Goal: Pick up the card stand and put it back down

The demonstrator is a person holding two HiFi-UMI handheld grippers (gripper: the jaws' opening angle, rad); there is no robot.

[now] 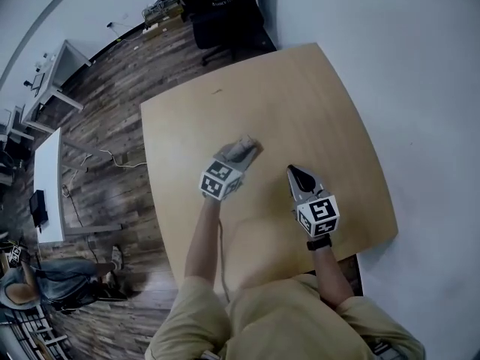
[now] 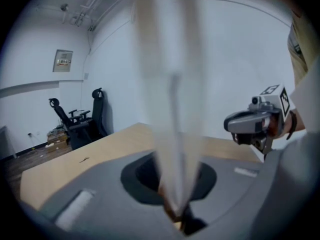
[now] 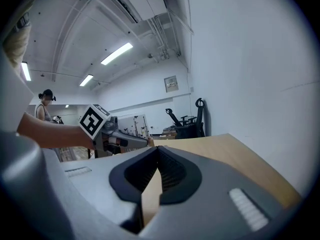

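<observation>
A pale, see-through card stand (image 1: 246, 145) is at the middle of the wooden table (image 1: 315, 96), and my left gripper (image 1: 240, 151) is shut on it. In the left gripper view the card stand (image 2: 172, 109) rises as a blurred clear sheet from between the closed jaws of the left gripper (image 2: 176, 206). Whether its base touches the table I cannot tell. My right gripper (image 1: 292, 171) hovers just to the right, shut, with nothing held. In its own view the right gripper (image 3: 158, 151) has its jaw tips together, and only the tabletop shows beneath them.
A small dark speck (image 1: 218, 91) lies near the table's far left. Black office chairs (image 1: 225, 13) stand beyond the far edge. A white desk (image 1: 46, 178) and a seated person (image 1: 45, 283) are on the wooden floor at left. A white wall runs along the right.
</observation>
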